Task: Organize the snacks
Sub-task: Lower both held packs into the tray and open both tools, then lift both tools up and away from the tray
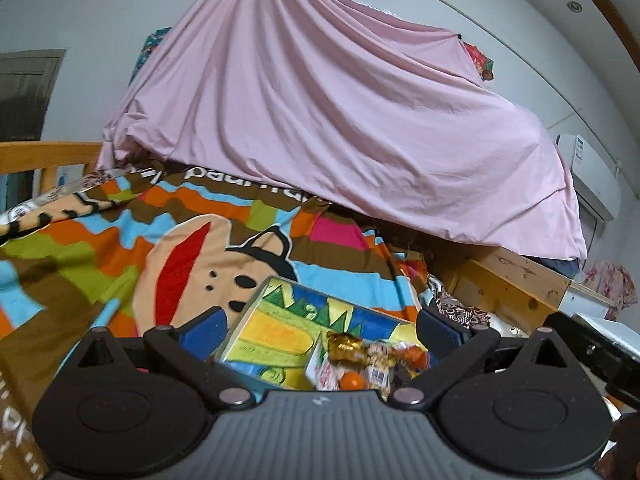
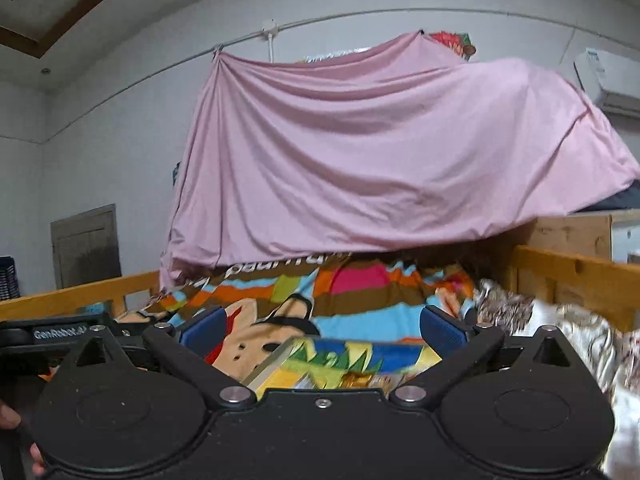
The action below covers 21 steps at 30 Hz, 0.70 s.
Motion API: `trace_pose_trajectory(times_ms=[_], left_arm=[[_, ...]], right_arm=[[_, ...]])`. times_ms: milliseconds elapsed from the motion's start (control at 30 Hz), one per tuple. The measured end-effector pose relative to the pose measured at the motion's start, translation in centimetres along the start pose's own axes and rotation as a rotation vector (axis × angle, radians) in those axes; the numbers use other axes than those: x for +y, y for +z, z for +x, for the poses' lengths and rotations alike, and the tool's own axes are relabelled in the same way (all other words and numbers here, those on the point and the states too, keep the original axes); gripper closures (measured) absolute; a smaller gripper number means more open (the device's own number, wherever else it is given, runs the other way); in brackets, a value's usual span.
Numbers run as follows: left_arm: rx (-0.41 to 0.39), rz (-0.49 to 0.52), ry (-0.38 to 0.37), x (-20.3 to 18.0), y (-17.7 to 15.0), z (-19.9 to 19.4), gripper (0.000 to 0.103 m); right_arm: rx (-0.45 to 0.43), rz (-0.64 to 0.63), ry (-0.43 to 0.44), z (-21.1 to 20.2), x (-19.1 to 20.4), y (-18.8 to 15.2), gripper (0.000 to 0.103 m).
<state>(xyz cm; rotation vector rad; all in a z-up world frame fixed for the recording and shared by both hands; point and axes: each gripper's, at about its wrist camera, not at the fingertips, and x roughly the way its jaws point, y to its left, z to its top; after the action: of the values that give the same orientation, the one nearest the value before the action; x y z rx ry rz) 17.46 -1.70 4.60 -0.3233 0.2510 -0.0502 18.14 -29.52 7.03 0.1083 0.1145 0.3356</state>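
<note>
A colourful box (image 1: 280, 328) printed in yellow, green and blue lies on a cartoon blanket (image 1: 120, 240). Several wrapped snacks (image 1: 352, 360) sit in its near right corner, among them a gold wrapper and a small orange ball. My left gripper (image 1: 322, 330) stands wide open just above and in front of the box, and its blue pads (image 1: 204, 328) do not press on it. My right gripper (image 2: 322, 328) is also wide open and holds nothing. Below it are the box (image 2: 360, 354) and the snacks (image 2: 360, 380), partly hidden by the gripper body. Both views are blurred.
A pink sheet (image 1: 320, 100) hangs like a tent over the far side of the bed. Wooden bed rails (image 2: 80, 292) run left and right, with a wooden cabinet (image 1: 512, 280) at right. The other gripper (image 1: 592, 340) shows at the right edge. A hand (image 2: 8, 416) shows at lower left.
</note>
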Motion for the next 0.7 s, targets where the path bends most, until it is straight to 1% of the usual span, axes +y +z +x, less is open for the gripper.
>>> trace_pose_trajectory(times_ms=[100, 233, 367, 433, 500, 600, 700], left_arm=[[-0.002, 0.001, 0.009, 0.8, -0.9, -1.6, 0.0], [0.027, 0.001, 0.023, 2.0, -2.1, -2.8, 0.0], [0.071, 0.011, 0.023, 3.0, -3.5, -3.3, 0.0], [0.089, 0.036, 0.021, 3.2, -4.2, -3.7, 0.0], [0.116, 0.08, 0.003, 3.2, -4.9, -3.7, 0.0], [0.142, 0.15, -0.013, 3.0, -5.7, -3.8, 0.0], [0.166, 0.159, -0.02, 3.3, -6.5, -3.2, 0.0]], right_arm=[[0.021, -0.004, -0.019, -0.8, 0.7, -0.8, 0.001], [0.056, 0.018, -0.053, -1.8, 1.1, -2.1, 0.001], [0.117, 0.026, -0.118, -2.5, 1.3, -3.4, 0.001], [0.156, 0.042, -0.137, -2.6, 1.3, -4.1, 0.001], [0.211, 0.056, -0.153, -2.5, 1.5, -5.0, 0.001], [0.293, 0.076, -0.156, -2.0, 1.8, -6.5, 0.001], [0.355, 0.103, -0.148, -1.1, 2.0, -7.8, 0.001]])
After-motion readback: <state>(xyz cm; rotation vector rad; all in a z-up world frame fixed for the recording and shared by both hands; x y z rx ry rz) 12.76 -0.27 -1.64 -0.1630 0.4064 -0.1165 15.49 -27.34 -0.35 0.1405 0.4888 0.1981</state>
